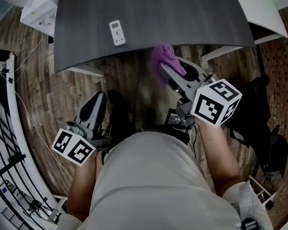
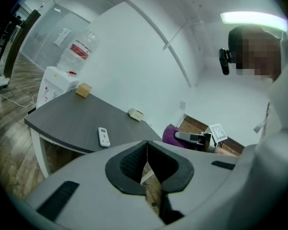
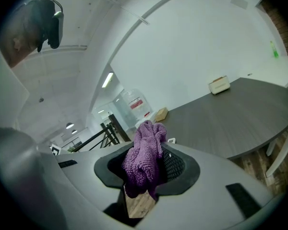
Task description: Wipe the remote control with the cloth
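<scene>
On the worktop, near its front edge: remote control, long side pointing away | right tongs pinch purple cloth, nearer, remote ahead to their left | left tongs pressed together, empty

Remote control on dark table

The cloth is looking fuzzy bright purple, the remote is showing white, and the table is looking dark charcoal grey. The floor is doing a brown wood-plank pattern. The left gripper and right gripper are showing pale grey with black pads, and their cubes are wearing black-and-white squares.
</scene>
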Available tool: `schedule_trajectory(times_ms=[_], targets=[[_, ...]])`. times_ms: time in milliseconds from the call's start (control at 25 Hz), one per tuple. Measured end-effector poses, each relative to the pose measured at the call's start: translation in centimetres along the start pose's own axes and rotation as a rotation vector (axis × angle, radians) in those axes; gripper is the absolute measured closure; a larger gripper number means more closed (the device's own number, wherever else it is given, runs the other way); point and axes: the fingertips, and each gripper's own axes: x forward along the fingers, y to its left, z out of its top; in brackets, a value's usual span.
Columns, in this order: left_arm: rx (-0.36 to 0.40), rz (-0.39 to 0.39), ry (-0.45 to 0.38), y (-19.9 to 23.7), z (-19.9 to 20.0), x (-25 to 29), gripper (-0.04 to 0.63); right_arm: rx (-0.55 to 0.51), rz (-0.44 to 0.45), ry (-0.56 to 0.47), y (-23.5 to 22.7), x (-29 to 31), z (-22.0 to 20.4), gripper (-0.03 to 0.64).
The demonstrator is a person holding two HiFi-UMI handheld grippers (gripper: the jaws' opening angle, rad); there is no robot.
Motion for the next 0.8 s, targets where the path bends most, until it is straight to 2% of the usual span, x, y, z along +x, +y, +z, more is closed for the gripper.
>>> schedule_trajectory(times_ms=[200,440,800], targets=[[-0.012,-0.015,-0.018,-0.9,-0.2,-1.3,0.589,-0.014,-0.005,-0.017,2.1,-2.1,-0.3,0.488],[-0.006,-0.071,-0.032,-1.5,1.9,-2.6,0.589,-0.059,-0.021,-0.04,5.5,-2.8,0.2,0.488],[-0.032,-0.096,-0.019,1.2,2.6,-6.7,0.589,-0.071,-0.081,-0.073,9.0,-1.3,0.4,0.489]])
